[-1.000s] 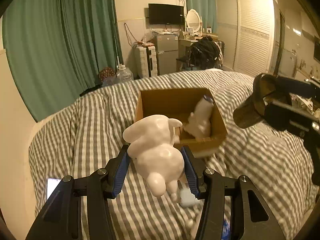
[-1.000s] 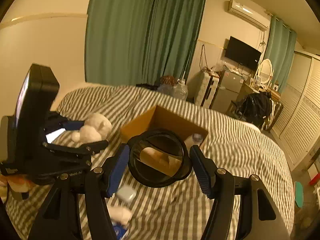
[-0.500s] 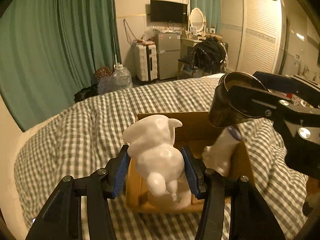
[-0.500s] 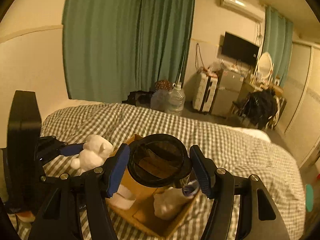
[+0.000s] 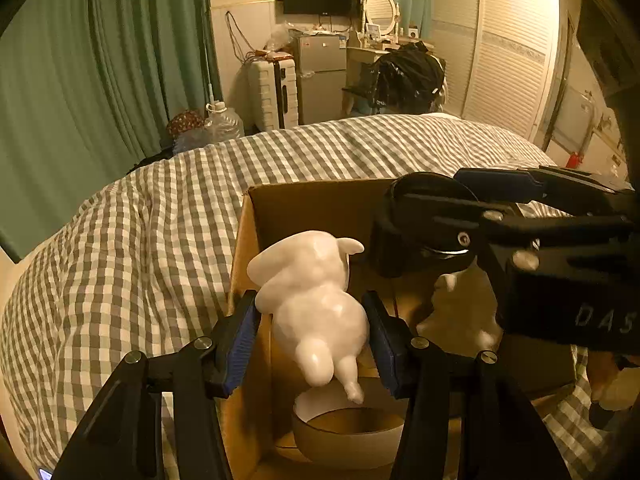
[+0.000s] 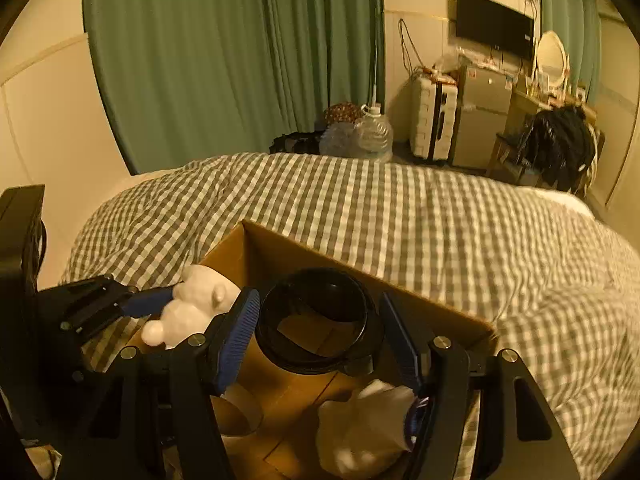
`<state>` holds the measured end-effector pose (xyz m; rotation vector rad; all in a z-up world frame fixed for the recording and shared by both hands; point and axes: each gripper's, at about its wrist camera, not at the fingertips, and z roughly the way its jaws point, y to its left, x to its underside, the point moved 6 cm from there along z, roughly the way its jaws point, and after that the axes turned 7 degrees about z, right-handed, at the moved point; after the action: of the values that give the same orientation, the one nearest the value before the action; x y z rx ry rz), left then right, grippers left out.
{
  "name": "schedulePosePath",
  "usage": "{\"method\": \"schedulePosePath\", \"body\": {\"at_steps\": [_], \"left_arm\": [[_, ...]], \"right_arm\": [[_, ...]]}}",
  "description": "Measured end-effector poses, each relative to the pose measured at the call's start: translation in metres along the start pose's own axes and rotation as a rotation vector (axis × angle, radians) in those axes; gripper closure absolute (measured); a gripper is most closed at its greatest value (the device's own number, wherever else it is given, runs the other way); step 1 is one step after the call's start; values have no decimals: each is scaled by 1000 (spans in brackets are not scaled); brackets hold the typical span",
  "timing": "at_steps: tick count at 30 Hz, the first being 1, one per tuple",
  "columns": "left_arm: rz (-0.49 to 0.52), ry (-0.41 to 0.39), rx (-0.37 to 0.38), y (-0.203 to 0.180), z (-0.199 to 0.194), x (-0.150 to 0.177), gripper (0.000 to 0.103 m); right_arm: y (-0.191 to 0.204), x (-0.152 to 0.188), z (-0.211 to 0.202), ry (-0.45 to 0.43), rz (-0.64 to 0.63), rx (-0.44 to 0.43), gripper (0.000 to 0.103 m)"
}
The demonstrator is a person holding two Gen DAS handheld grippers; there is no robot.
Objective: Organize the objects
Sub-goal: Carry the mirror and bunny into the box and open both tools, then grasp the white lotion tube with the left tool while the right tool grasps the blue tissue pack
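bed: checked duvet is taking up most of both views and it's carrying the box, so everything's getting tidied right on top of it.

cardboard box: sitting open-topped near the middle of the bed, walls standing up. Looks like it's the drop spot, since stuff is already lying inside.

left claw: hanging over the box's 9 o'clock side, pointing down and gripping the white figurine across its belly with both pads pressing on it. Guessing the tilt is so the thing slides in feet first.

right claw: hovering over the box interior, pinching the black ring-shaped holder by its sides, roughly half spread. It's sitting at about 3 o'clock from the figurine in the left view, the two close but apart.

white pouch: lying on the box floor at 5 o'clock below the right claw.

cardboard tube ring: resting in the near corner, directly under the figurine's feet, so the drop may be landing on it.
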<state>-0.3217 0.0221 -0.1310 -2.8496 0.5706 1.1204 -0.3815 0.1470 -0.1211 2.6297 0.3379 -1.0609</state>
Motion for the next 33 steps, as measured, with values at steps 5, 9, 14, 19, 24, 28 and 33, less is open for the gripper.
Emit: {"method": "schedulePosePath", "body": {"at_steps": [5,9,14,19,24,28,33], "left_arm": [[-7,-12,-13,-3,-14,-2,34],[-21,-39,-44,-1,-42,-6,21],[-39,-80,-59,-2,-91,-17,18],[-29,-148,-90,-5,-152,-17,8],[-12,-166,-128,-7,-202,-4,7],[-18,-166,-136,-8,-231,13,7],[-24,-172,-141,-14,-261,40,7]], "right_arm": [[-9,-3,-9,-19,52,-9,33],[-14,-11,-37,-69,84,16,25],[-3,-12,-95,-113,68,56,21],[24,-11,-169,-174,-9,94,19],[61,0,-239,-239,-80,79,19],[87,13,-281,-270,-114,36,18],[109,39,-315,-270,-159,32,18]]}}
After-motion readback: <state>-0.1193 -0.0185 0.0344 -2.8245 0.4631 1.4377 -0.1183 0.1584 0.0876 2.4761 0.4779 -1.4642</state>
